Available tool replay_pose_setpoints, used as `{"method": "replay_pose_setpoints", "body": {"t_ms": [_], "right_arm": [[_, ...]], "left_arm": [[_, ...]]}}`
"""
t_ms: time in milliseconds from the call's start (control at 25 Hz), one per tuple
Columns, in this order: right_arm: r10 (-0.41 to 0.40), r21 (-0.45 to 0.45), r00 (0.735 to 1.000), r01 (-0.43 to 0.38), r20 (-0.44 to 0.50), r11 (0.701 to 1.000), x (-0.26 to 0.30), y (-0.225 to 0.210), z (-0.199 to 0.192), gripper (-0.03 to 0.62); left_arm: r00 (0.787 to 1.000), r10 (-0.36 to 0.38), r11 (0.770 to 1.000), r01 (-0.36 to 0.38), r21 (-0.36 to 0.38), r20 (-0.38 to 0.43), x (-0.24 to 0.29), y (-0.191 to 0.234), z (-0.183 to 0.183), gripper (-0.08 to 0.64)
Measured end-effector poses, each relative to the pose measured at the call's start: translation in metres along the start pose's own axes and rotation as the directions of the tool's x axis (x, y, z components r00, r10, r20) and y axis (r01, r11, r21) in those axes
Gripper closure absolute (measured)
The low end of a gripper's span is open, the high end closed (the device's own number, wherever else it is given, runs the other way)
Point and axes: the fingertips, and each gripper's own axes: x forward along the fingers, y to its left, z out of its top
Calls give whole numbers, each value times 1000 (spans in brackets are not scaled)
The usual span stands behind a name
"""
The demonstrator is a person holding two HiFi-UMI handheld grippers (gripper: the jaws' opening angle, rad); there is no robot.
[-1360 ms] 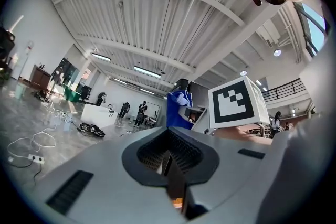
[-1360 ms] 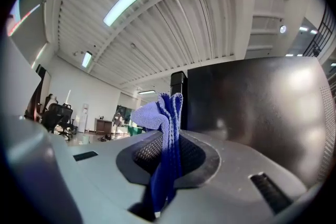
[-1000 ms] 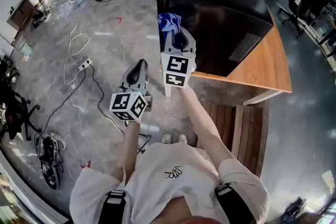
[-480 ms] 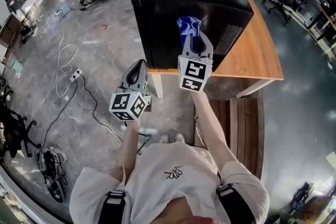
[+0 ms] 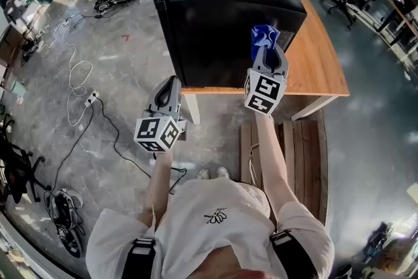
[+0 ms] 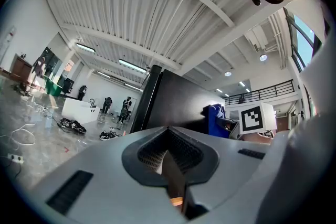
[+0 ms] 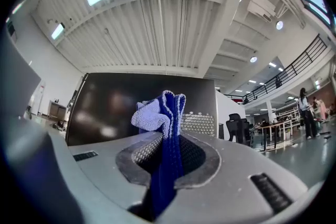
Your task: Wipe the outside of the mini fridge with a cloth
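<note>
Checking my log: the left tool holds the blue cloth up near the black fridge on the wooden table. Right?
No: it is the right tool that holds the cloth; the right gripper view shows it clamped in that tool's jaws. The left tool is shut, empty. The rest stands: blue cloth, near the black fridge on the wooden table.

Ahead: fridge (image 5: 228,16) side wall, close before the right gripper (image 5: 268,49) and its cloth (image 5: 263,34).
Left: open floor (image 5: 127,62), cables (image 5: 73,75) across it.
Right: free tabletop (image 5: 323,72) beside fridge.
Below: wooden slats (image 5: 297,147) on the floor.
</note>
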Motion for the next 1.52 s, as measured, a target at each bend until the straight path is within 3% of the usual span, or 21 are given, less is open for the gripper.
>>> {"method": "replay_pose_setpoints", "body": {"t_ms": [160,360,1040,1200,1360,1520], "right_arm": [[-79,-4,997,79,-12,997,2,-37,-6,530],[-113,-57,994,112,-14,992,1,-60,-8,530],[-268,16,961,270,-69,963,-13,-126,-24,531],[-214,57,976,217,-47,975,-33,-103,-18,531],[-80,101,996,83,-32,991,-48,-43,-12,531],[68,115,998,-67,-6,991,-49,30,-6,531]], "left_arm": [[1000,-2,1000,2,-4,-3,1,0,-2,555],[1000,-7,1000,7,7,-2,3,-5,-2,555],[1000,6,1000,-6,0,-13,2,-1,-7,555],[1000,10,1000,-10,-2,-10,4,1,-8,555],[1000,12,1000,-12,-5,-6,3,1,-8,555],[1000,14,1000,-14,-5,-5,3,3,-8,555]]}}
